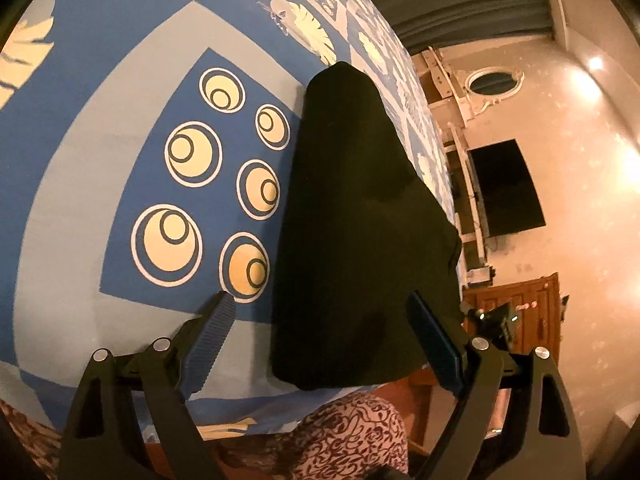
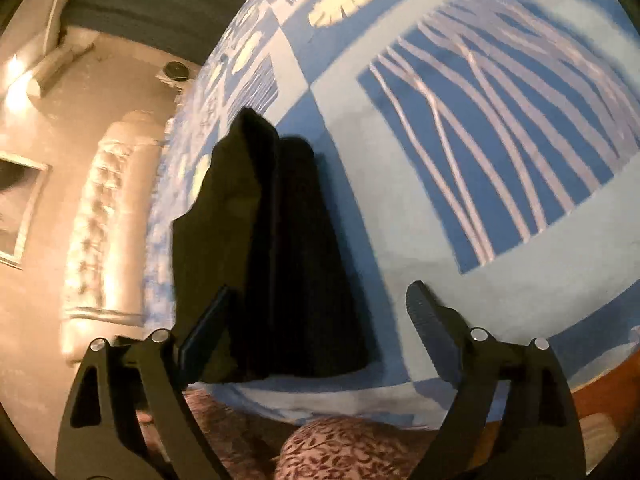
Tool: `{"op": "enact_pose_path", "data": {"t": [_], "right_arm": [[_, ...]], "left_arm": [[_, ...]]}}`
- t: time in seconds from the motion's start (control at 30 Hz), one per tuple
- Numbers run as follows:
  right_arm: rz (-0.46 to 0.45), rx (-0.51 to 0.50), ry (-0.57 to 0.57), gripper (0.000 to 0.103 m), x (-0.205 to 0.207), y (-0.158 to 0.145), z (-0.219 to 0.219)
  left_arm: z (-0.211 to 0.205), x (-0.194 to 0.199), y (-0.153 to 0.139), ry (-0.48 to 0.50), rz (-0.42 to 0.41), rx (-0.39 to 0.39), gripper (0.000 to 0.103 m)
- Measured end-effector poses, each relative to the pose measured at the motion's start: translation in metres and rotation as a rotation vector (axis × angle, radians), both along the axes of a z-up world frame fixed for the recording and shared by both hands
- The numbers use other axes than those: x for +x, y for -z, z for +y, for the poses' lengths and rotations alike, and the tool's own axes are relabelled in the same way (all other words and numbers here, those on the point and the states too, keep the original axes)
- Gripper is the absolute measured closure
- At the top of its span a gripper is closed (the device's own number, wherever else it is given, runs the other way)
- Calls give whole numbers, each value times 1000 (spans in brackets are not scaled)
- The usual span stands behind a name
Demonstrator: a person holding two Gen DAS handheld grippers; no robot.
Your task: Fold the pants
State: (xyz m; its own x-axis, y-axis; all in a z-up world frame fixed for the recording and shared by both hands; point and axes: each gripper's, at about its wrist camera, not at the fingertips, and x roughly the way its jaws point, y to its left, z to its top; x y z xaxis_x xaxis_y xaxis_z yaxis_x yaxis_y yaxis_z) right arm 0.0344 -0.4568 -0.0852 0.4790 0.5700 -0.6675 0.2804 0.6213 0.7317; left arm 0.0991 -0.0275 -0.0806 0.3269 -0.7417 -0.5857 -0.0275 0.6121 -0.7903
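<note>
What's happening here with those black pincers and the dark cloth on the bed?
A person holds two hand-held grippers over black pants lying lengthwise on a blue patterned bedspread. The left gripper and right gripper both stand open, gripping nothing. The pants look folded leg over leg.

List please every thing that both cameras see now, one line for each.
pants: one, black, folded lengthwise, lying on the sheet near the bed's edge
sheet: one, blue and grey with cream circles, leaves and white stripes, covering the bed
headboard: one, pale, tufted, beyond the bed in the right wrist view
screen: one, black, on the wall
cabinet: one, brown wood, below the screen
mirror: one, oval, white frame, on the wall
patterned clothing: cream and dark red, on the person, bottom edge
left tongs: black, open, above the pants' near end
right tongs: black, open, holding nothing
</note>
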Motion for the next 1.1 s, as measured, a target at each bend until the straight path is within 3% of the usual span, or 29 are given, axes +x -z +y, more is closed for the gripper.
{"op": "enact_pose_path", "data": {"t": [0.17,0.3,0.43,0.57,0.67,0.8,1.1], "right_arm": [[-35,163,-38,15,-1,16,3],[-48,151,-62,15,1,16,11],[-46,84,-115,19,6,14,28],[-17,30,-118,37,7,14,31],[-21,41,-115,43,6,20,26],[-29,43,-117,43,4,20,25],[-43,56,-112,41,5,23,26]], "left_arm": [[-4,2,0,10,-8,-35,17],[-15,2,0,47,-1,-90,17],[-23,5,1,50,-10,-77,17],[-29,5,1,67,-29,-53,17],[-34,5,2,96,-49,-12,17],[-39,1,-1,98,-73,30,17],[-40,3,-3,78,-52,7,17]]}}
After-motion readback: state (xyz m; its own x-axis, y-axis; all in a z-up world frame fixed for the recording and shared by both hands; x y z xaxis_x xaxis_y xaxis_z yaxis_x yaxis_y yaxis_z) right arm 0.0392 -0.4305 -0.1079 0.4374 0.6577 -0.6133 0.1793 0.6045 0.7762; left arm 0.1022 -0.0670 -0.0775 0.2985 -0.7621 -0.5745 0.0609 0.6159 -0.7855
